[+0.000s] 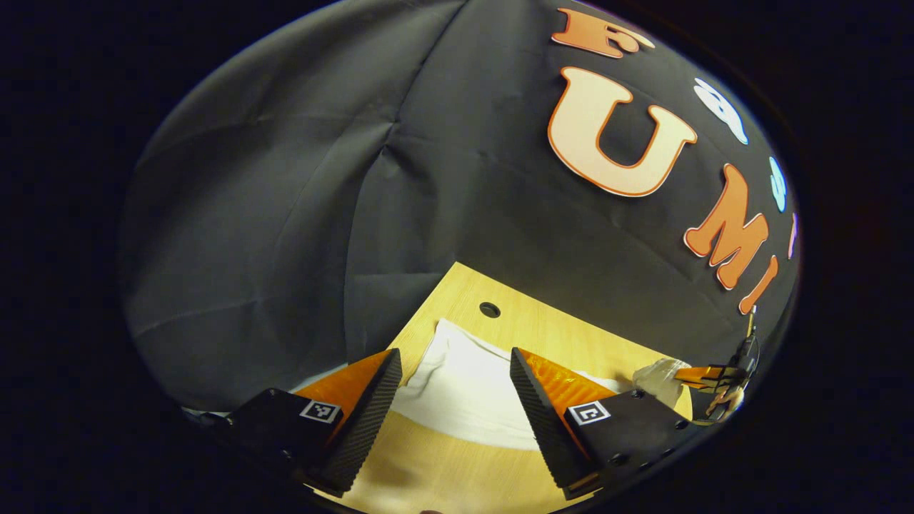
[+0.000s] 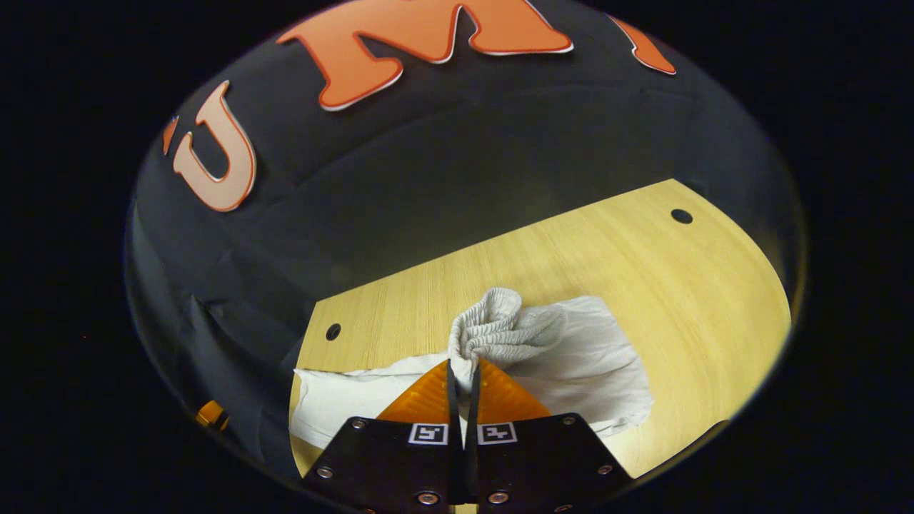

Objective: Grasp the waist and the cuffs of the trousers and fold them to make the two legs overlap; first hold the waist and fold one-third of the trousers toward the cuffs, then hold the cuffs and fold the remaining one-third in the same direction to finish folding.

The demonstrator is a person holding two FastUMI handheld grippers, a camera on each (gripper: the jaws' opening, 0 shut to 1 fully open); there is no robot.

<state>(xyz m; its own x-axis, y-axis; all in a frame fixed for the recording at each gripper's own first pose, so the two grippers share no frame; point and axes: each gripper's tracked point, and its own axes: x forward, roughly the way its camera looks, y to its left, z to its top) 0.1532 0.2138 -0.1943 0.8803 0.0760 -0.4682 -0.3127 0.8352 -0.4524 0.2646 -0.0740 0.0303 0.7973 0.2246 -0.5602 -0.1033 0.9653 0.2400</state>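
Pinching the gathered waist between the fingers of our right gripper, we hold the elastic band bunched up and raised a little off the desk, so that the cloth below it hangs slack and can travel with the hand. Both fingers press together on the fabric, with only a thin fold of it between them.

Our left gripper stands with its fingers spread wide, holding nothing. It hovers over the other end of the white trousers, which in the left gripper view lie flat on the desk with their edge running toward a small round hole in the wood. We judge that this is the cuff end, though the hems themselves are hard to make out. Farther off in that view we see the right gripper with its bunch of cloth, well apart along the garment.

We think the reason for this arrangement is plain: one hand secures the waist, the other is lined up to take the cuffs, so both ends can be lifted together and the legs laid one over the other. The leg fold looks not yet done; the trousers lie spread across the desk, rumpled near the waist.
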